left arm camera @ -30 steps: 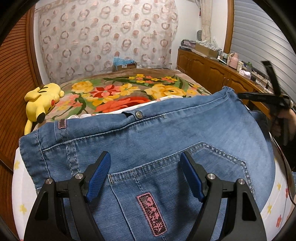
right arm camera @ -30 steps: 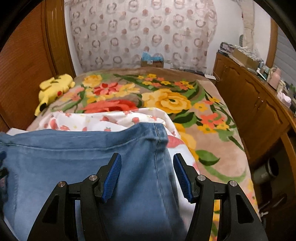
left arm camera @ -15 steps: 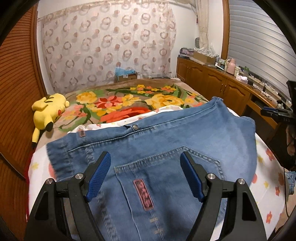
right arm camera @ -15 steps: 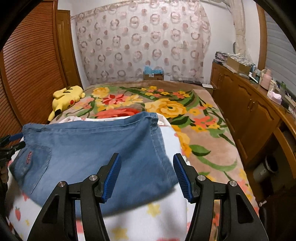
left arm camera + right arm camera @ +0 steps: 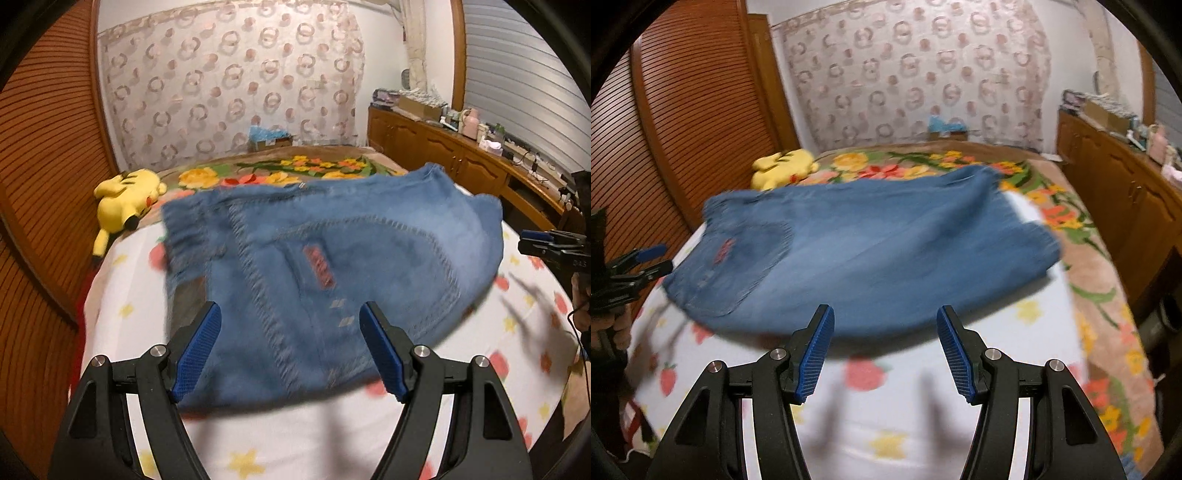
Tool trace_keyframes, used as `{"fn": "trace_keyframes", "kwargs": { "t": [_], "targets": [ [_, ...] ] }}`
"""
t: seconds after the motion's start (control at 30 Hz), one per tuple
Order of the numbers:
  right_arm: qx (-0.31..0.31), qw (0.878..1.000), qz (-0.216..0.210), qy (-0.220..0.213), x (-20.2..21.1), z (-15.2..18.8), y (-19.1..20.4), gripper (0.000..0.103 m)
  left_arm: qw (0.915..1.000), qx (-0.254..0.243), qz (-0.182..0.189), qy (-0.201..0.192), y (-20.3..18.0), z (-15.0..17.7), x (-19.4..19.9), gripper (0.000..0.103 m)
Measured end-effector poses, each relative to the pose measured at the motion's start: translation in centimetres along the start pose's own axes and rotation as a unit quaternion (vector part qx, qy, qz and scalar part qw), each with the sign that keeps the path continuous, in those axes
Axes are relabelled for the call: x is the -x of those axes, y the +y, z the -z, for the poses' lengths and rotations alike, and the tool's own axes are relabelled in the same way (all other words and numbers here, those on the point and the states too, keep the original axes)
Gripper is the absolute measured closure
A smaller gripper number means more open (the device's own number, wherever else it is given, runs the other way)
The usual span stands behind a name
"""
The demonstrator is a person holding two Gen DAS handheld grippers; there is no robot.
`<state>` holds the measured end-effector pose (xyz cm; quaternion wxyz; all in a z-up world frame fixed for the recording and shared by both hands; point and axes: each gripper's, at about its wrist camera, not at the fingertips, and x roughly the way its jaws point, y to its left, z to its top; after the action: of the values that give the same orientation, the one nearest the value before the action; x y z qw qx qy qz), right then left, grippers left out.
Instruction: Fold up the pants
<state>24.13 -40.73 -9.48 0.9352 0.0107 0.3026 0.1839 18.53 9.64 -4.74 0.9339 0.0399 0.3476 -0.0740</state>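
The folded blue denim pants (image 5: pixel 332 258) lie on a white sheet with strawberry and star prints (image 5: pixel 295 443) on the bed; they also show in the right wrist view (image 5: pixel 871 254). A back pocket with a pink label faces up. My left gripper (image 5: pixel 291 354) is open and empty, held above the near edge of the pants. My right gripper (image 5: pixel 884 354) is open and empty, just short of the pants' near edge. The right gripper shows at the right edge of the left wrist view (image 5: pixel 554 247), the left one at the left edge of the right wrist view (image 5: pixel 631 266).
A yellow plush toy (image 5: pixel 125 195) lies at the bed's far left. A flowered blanket (image 5: pixel 1071 229) covers the far and right part of the bed. Wooden slatted doors (image 5: pixel 665 147) stand on the left, a wooden cabinet (image 5: pixel 461 158) with clutter on the right.
Both grippers have pulled back and up from the pants, which now look smaller and lie flat on the sheet. The frames now are motion-blurred.
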Motion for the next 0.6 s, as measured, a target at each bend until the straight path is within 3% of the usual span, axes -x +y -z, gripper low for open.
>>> {"fn": "trace_keyframes", "kwargs": {
  "t": [0.23, 0.43, 0.6],
  "targets": [
    [0.010, 0.999, -0.037, 0.030, -2.1, 1.4, 2.0, 0.043, 0.9995, 0.008, -0.024, 0.018, 2.4, 2.6, 0.5, 0.025],
    [0.017, 0.998, -0.034, 0.050, -4.1, 0.9, 1.6, 0.043, 0.9985, 0.028, -0.018, 0.043, 4.3, 4.4, -1.0, 0.025],
    [0.021, 0.998, -0.031, 0.046, -4.0, -0.3, 2.0, 0.043, 0.9971, 0.048, -0.015, 0.057, 5.4, 4.9, -2.1, 0.032]
  ]
}}
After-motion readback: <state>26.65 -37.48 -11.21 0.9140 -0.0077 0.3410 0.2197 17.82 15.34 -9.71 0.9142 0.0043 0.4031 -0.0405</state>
